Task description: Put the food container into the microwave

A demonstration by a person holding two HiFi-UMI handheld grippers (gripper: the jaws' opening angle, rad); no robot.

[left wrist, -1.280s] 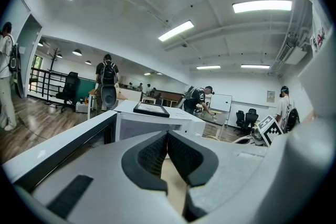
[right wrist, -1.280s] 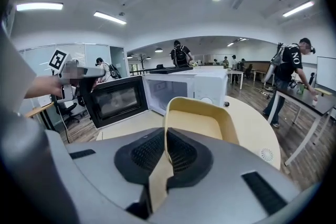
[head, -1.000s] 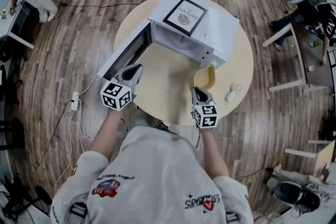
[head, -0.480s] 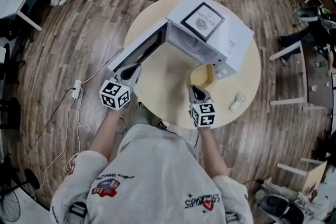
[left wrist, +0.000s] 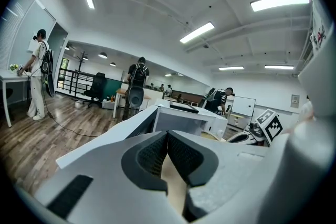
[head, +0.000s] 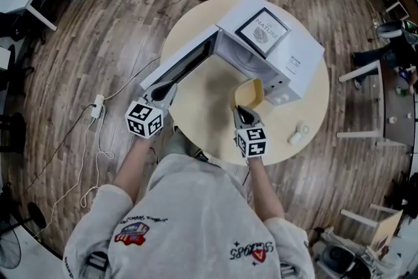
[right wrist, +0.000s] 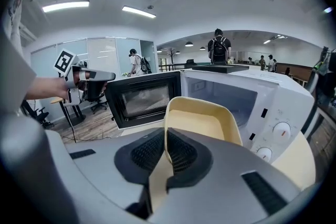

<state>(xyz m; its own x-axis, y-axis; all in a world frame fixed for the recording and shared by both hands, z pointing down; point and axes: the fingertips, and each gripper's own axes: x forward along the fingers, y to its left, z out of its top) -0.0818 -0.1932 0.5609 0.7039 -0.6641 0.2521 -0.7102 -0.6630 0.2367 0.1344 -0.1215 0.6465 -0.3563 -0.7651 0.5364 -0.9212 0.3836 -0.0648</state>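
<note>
Right hand-held gripper (head: pixel 243 112) has its jaws clamped on the near wall of the yellow food container (head: pixel 251 93), pads pinching the rim from both sides. The container hangs tilted above the round desk (head: pixel 208 109), just in front of the white microwave (head: pixel 292 55) and not yet inside it. The microwave door (head: pixel 180 66) stands wide open, swung out to the left, and the cavity faces the container. Over on the left, the other hand-held gripper (head: pixel 164 89) sits just beside the door's free end, its jaws pressed together with nothing between them.
</note>
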